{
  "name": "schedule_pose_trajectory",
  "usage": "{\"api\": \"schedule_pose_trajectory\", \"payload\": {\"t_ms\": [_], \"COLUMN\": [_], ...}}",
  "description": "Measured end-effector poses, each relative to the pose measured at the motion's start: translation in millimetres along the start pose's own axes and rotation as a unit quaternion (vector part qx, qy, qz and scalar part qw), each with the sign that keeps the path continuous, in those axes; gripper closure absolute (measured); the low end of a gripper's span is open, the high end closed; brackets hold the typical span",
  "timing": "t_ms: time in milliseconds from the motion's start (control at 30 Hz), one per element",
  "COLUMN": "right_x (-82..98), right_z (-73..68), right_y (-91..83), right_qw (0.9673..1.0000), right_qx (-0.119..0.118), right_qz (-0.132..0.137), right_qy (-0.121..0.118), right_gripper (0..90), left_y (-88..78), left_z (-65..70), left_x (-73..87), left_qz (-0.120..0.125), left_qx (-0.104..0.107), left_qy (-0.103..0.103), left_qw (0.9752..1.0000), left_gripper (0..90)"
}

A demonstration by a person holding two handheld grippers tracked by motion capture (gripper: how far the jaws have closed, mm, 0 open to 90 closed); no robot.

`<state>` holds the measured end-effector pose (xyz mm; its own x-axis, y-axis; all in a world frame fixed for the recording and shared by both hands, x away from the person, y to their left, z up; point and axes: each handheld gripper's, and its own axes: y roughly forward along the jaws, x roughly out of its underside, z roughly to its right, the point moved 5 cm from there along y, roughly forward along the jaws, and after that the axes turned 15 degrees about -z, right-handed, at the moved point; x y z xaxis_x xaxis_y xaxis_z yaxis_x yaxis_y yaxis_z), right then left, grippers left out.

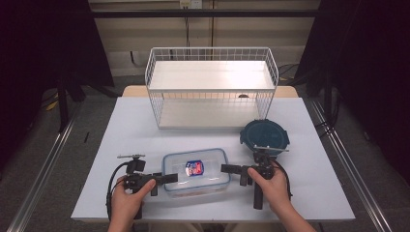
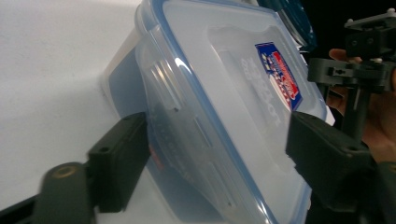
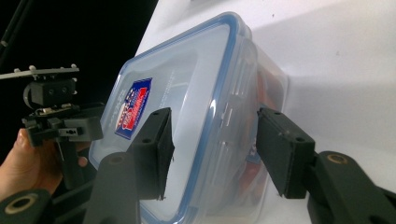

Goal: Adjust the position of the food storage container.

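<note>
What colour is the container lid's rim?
Blue, around the clear container lid; it shows best in the left gripper view.

On my left the table (image 1: 116, 125) is bare, so my left gripper (image 1: 167, 178) has free room there. The food box (image 1: 196, 170) fills the space between my grippers. Just behind my right gripper (image 1: 227, 168) lies the dark round lid (image 1: 265, 135), and the wire rack (image 1: 211, 87) blocks the far side.
</note>
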<state>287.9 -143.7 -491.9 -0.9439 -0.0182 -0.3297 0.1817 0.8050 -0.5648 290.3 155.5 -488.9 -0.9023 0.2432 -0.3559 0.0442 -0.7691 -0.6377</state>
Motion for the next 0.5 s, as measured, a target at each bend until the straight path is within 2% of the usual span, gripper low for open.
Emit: {"api": "schedule_pose_trajectory", "payload": {"t_ms": [100, 167, 200, 300, 333, 433, 467, 500], "right_x": [0.2, 0.7, 1.9, 4.0, 4.6, 5.0, 5.1, 5.0], "right_z": [-0.5, -0.6, -0.3, -0.4, -0.6, -0.6, -0.3, -0.6], "right_y": [-0.1, 0.2, 0.4, -0.2, -0.5, -0.5, -0.7, -0.5], "right_qw": [1.0, 0.9999, 0.9997, 0.9996, 0.9995, 0.9993, 0.9992, 0.9989], "right_qx": [-0.001, 0.0, -0.004, -0.009, -0.009, -0.011, -0.014, -0.017], "right_qz": [-0.002, 0.002, 0.003, 0.001, -0.002, -0.004, -0.006, -0.008], "right_qy": [0.008, 0.011, 0.022, 0.028, 0.032, 0.034, 0.036, 0.042], "right_gripper": [46.7, 46.8, 46.9, 47.1, 47.2, 47.3, 47.2, 47.2], "left_y": [-2.6, -3.8, -4.1, -7.0, -7.5, -8.6, -7.9, -8.8], "left_z": [-1.2, -2.2, -2.0, -3.5, -3.2, -5.0, -3.6, -6.3], "left_x": [1.2, 2.2, 2.6, 2.9, 3.0, 3.2, 3.1, 3.0], "left_qz": [0.004, 0.004, 0.005, 0.009, 0.012, 0.011, 0.014, 0.012], "left_qx": [0.016, 0.013, 0.014, 0.018, 0.026, 0.031, 0.044, 0.038], "left_qy": [-0.012, -0.01, -0.012, -0.017, -0.025, -0.027, -0.04, -0.028], "left_qw": [0.9998, 0.9999, 0.9998, 0.9997, 0.9993, 0.9991, 0.9981, 0.9988], "left_gripper": [25.1, 27.0, 28.3, 31.7, 33.7, 36.4, 36.4, 36.8]}}
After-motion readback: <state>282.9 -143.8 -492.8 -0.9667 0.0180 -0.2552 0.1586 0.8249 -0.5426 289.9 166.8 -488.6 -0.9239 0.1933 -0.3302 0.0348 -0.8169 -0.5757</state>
